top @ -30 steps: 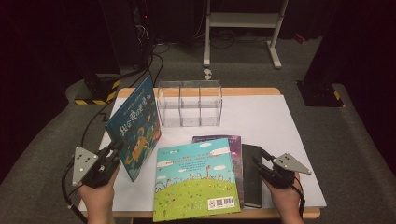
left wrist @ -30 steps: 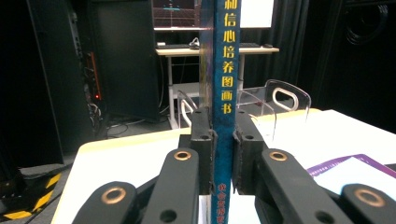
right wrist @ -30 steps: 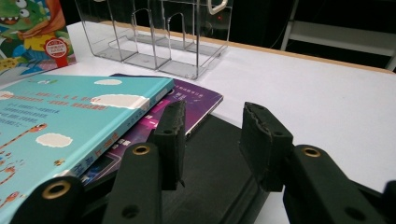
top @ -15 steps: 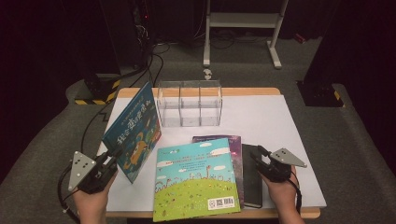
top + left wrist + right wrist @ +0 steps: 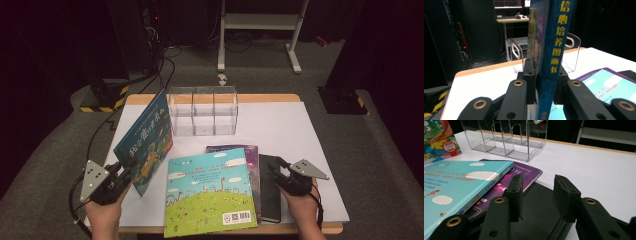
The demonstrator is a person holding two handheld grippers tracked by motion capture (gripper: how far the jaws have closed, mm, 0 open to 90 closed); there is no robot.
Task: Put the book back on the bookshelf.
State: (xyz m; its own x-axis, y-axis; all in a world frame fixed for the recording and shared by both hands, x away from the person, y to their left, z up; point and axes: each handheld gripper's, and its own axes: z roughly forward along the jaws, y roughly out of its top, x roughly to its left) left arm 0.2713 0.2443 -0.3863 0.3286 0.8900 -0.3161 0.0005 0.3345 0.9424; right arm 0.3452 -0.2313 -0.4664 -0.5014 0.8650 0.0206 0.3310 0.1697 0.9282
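Barely any change from a second ago. The left claw (image 5: 126, 174) is pinching the near lower corner of the blue picture book (image 5: 146, 139) as before. The book stands tipped up on its edge on the tabletop (image 5: 285, 125), just to the left of the clear rack (image 5: 202, 112), in the same lean. The left hand (image 5: 102, 212) only dipped a little and the grip looks a shade looser, but the pads are on both covers.

The right claw (image 5: 276, 169) has hardly shifted. It sits spread over the black notebook (image 5: 270, 192), which lies flat on the person's side of the rack, off its right end. Nothing is between the pads.

My read is that the book is lifted and lined up but not yet moved toward a rack slot, so filing hasn't really started. The teal book (image 5: 210, 192) and the purple book (image 5: 252, 159) under it lie flat on the near side of the rack.

The high view gives the layout, the book's tilt and all three empty slots. The left gripper view gives the pinch itself: the spine with yellow characters runs up between the jaws, with the rack dividers straight behind. The right gripper view shows the gap between its jaws and bare black cover below, which the high view leaves unclear.
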